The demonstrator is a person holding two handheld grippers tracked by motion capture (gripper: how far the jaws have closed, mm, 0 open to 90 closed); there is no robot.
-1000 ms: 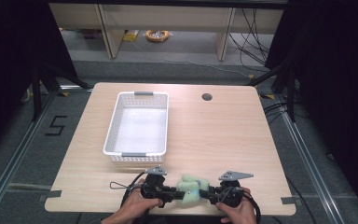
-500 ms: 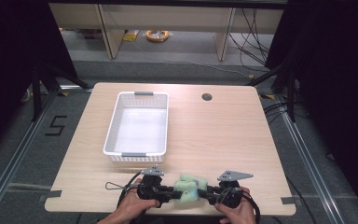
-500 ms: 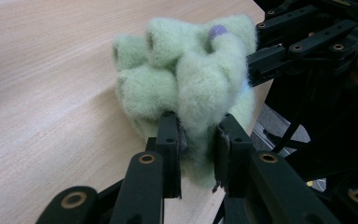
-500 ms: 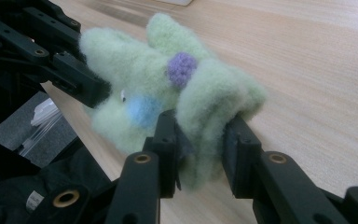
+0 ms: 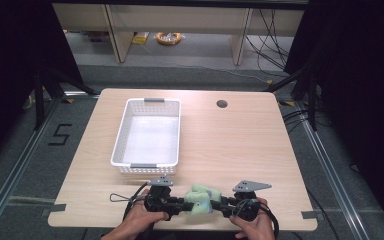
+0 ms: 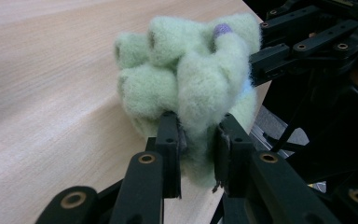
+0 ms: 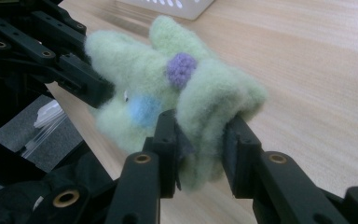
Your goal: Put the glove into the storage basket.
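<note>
One white basket (image 5: 152, 135), one green felt toy (image 5: 201, 200), two hand-held grippers, left hand-held gripper (image 5: 176, 204), right hand-held gripper (image 5: 223, 205)

At the near edge of the table (image 5: 280, 165), the left gripper (image 5: 179, 204) and right gripper (image 5: 219, 205) point at each other (jaws pinched on green fuzzy toy (image 5: 200, 199)), each hand-held.

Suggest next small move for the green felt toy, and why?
Probably lift it slightly and carry it toward the white basket. Both the left gripper and right gripper are shut on the green felt toy, at the near table edge.
</note>
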